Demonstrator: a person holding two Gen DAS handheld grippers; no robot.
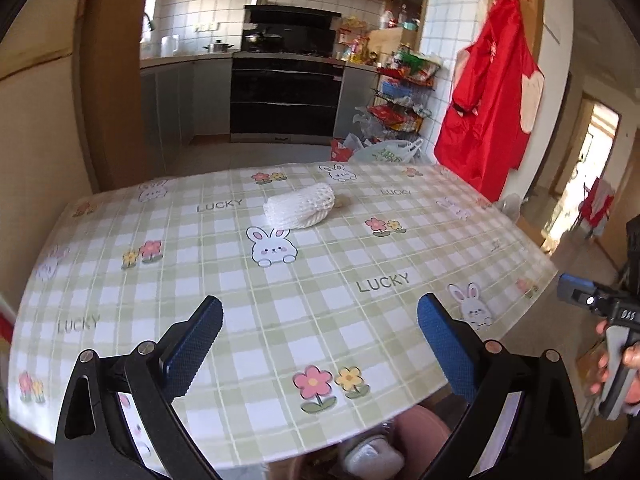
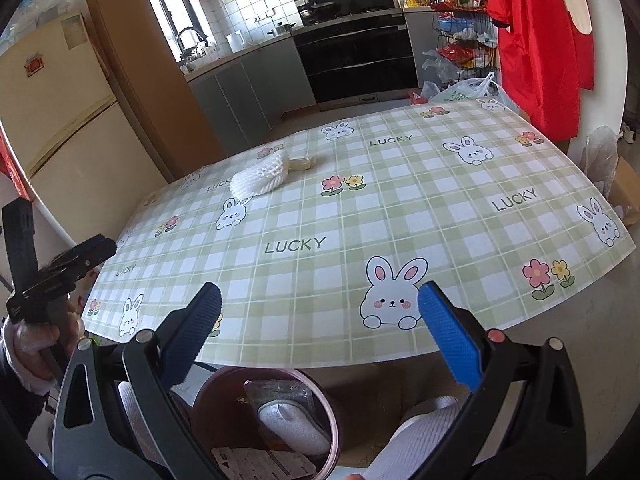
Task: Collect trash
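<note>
Two grippers open and empty, trash far across the table.

Left gripper (image 1: 320, 344) and right gripper (image 2: 320, 340) hover at the near edge with jaws spread wide; the white foam net (image 1: 300, 210) lies well apart near the far side, a small tan scrap (image 2: 301, 164) touching it. Soft foam may squash and slip from the jaws, the scrap may get left behind, and the bin (image 2: 334, 412) below the table edge is easy to miss.

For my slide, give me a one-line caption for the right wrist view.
Open right hand-held gripper faces white foam fruit netting on a bunny-print tablecloth, trash bin below.
</note>
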